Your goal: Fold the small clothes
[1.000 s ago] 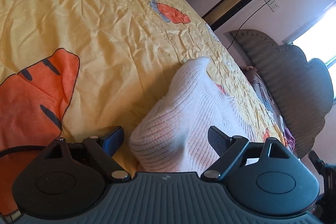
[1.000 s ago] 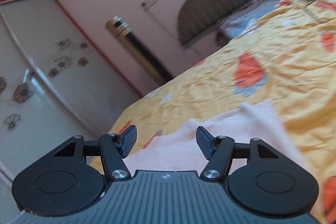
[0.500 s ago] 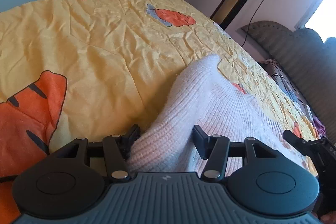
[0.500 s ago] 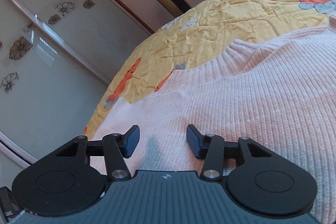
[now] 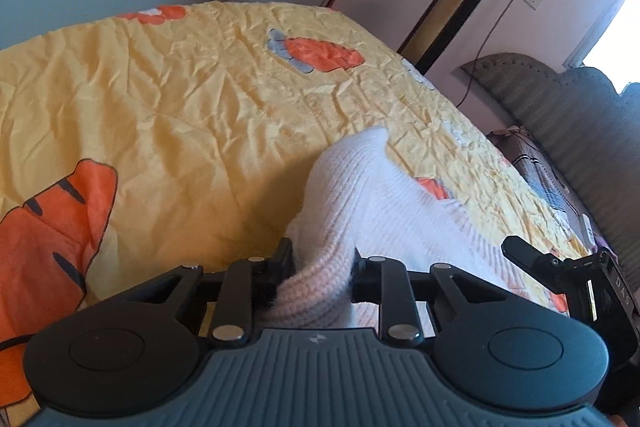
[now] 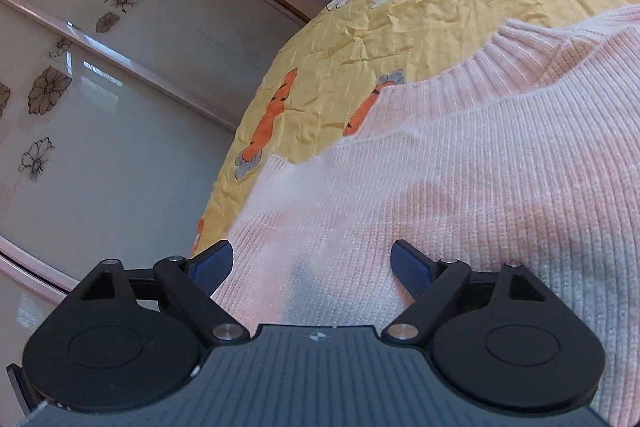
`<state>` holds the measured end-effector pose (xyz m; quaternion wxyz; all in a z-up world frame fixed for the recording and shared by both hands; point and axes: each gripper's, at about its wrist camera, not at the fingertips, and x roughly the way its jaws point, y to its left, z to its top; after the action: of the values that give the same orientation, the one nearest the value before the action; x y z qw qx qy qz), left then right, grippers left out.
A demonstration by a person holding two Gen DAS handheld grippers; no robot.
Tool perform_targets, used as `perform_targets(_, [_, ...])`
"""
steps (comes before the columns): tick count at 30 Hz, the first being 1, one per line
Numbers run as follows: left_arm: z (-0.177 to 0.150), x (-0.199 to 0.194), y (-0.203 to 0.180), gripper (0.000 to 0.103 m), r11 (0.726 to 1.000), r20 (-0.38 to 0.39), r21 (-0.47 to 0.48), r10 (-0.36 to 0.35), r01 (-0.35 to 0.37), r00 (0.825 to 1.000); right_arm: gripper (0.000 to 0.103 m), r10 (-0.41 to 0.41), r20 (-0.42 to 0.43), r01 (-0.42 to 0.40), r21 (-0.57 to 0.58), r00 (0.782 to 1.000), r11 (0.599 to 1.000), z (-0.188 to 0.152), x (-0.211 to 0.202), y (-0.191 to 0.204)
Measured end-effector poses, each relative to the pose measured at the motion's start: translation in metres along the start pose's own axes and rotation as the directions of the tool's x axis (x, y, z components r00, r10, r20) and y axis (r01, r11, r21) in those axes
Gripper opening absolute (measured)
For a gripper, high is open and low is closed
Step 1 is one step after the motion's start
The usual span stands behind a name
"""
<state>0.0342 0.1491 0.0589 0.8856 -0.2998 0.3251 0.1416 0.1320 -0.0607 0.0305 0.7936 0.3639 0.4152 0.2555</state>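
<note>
Pink knit sweater (image 5: 360, 211), low centre of frame on the yellow quilt (image 5: 180, 115), just got pinched by the left gripper (image 5: 320, 267); right gripper (image 6: 312, 259) has spread wide, so folding's starting.

Pale pink ribbed knit sweater (image 5: 360, 203) on the bed, partly lifted.

In the left wrist view, a bunched fold of the knit is seen raised at the near edge, with the fabric running away to the far right and ending in a rounded ribbed peak. The cloth is creased there rather than flat. In the right wrist view, the sweater (image 6: 460, 187) is seen spread broadly over the near and right part of the scene, its fine vertical ribbing clearly visible. A ribbed band is shown along its far edge, and one layer is laid over another, a step being formed across the middle.
</note>
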Motion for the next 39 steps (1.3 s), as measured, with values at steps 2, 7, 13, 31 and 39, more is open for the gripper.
perform_targets(2, [0.000, -0.013, -0.019, 0.023, 0.999, 0.020, 0.042, -0.031, 0.030, 0.999, 0.088, 0.066, 0.019, -0.067, 0.081, 0.998, 0.994, 0.003, -0.015, -0.011])
perform_targets(7, [-0.032, -0.037, -0.091, 0.022, 0.956, 0.047, 0.253, -0.165, 0.148, 0.985, 0.096, 0.225, 0.123, -0.246, 0.201, 0.967, 0.948, 0.011, -0.066, -0.037])
perform_targets(13, [-0.113, -0.034, -0.144, 0.022, 0.818, -0.033, 0.525, -0.256, 0.235, 0.966, 0.102, 0.344, 0.024, -0.340, 0.225, 0.939, 0.913, 0.027, -0.099, -0.059])
perform_targets(31, [-0.132, -0.036, -0.140, 0.022, 0.765, -0.055, 0.606, -0.231, 0.216, 0.971, 0.040, 0.006, -0.167, 0.002, 0.052, 0.986, 0.999, 0.052, -0.040, -0.043])
perform_targets(39, [-0.141, -0.047, -0.186, 0.022, 0.745, -0.102, 0.593, -0.309, 0.307, 0.946, 0.026, -0.027, -0.157, 0.008, -0.123, 0.987, 0.992, 0.069, -0.071, -0.037])
